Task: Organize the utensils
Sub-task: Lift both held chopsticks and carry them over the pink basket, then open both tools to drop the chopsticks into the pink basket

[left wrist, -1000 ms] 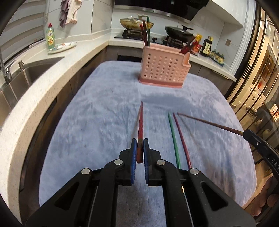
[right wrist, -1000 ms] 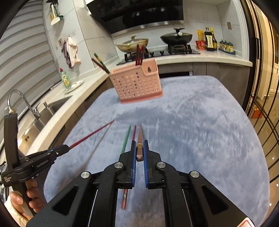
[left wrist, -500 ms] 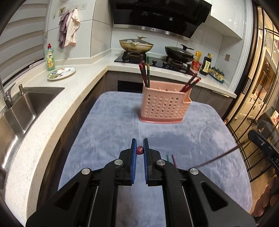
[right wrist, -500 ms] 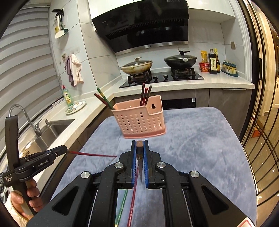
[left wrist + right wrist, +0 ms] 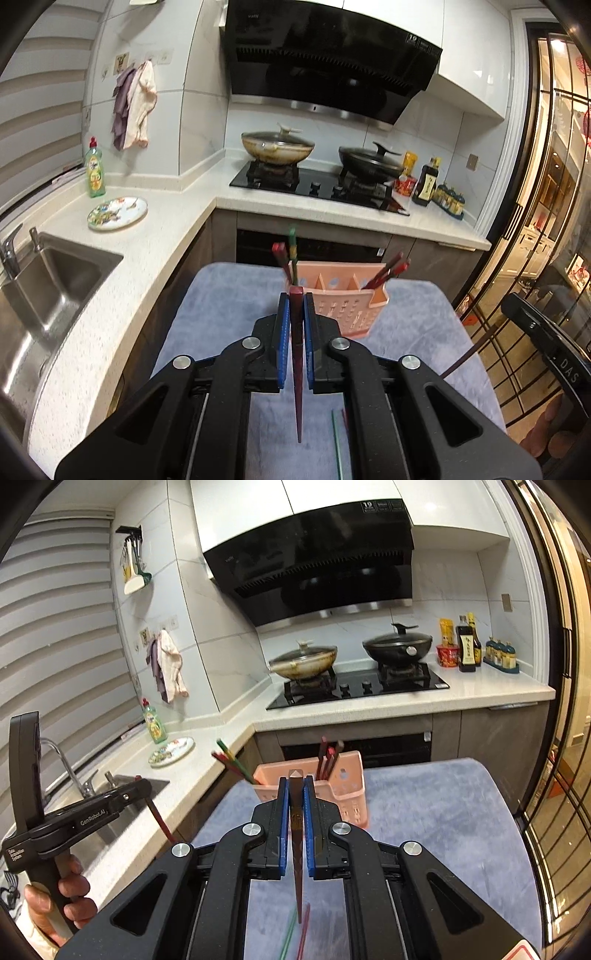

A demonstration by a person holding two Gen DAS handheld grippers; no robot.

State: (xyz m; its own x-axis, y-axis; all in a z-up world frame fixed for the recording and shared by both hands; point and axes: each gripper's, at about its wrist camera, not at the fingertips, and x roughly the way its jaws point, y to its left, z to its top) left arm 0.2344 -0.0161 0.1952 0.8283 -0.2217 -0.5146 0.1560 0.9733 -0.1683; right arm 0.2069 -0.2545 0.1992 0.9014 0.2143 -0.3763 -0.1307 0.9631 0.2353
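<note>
Above the blue-covered surface (image 5: 229, 317), both tools are gripping a chopstick tip-down, probably for dropping into the pink holder (image 5: 343, 310). The left tool (image 5: 294, 328) is clamping a red chopstick (image 5: 296, 369); the right tool (image 5: 295, 812) is pinching a brown chopstick (image 5: 296, 849). Two more chopsticks (image 5: 295, 934) are lying below.

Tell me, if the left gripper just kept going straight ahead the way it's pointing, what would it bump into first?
Probably the pink utensil basket, just beyond the left gripper, which grips a red chopstick. Depth is uncertain.
</note>
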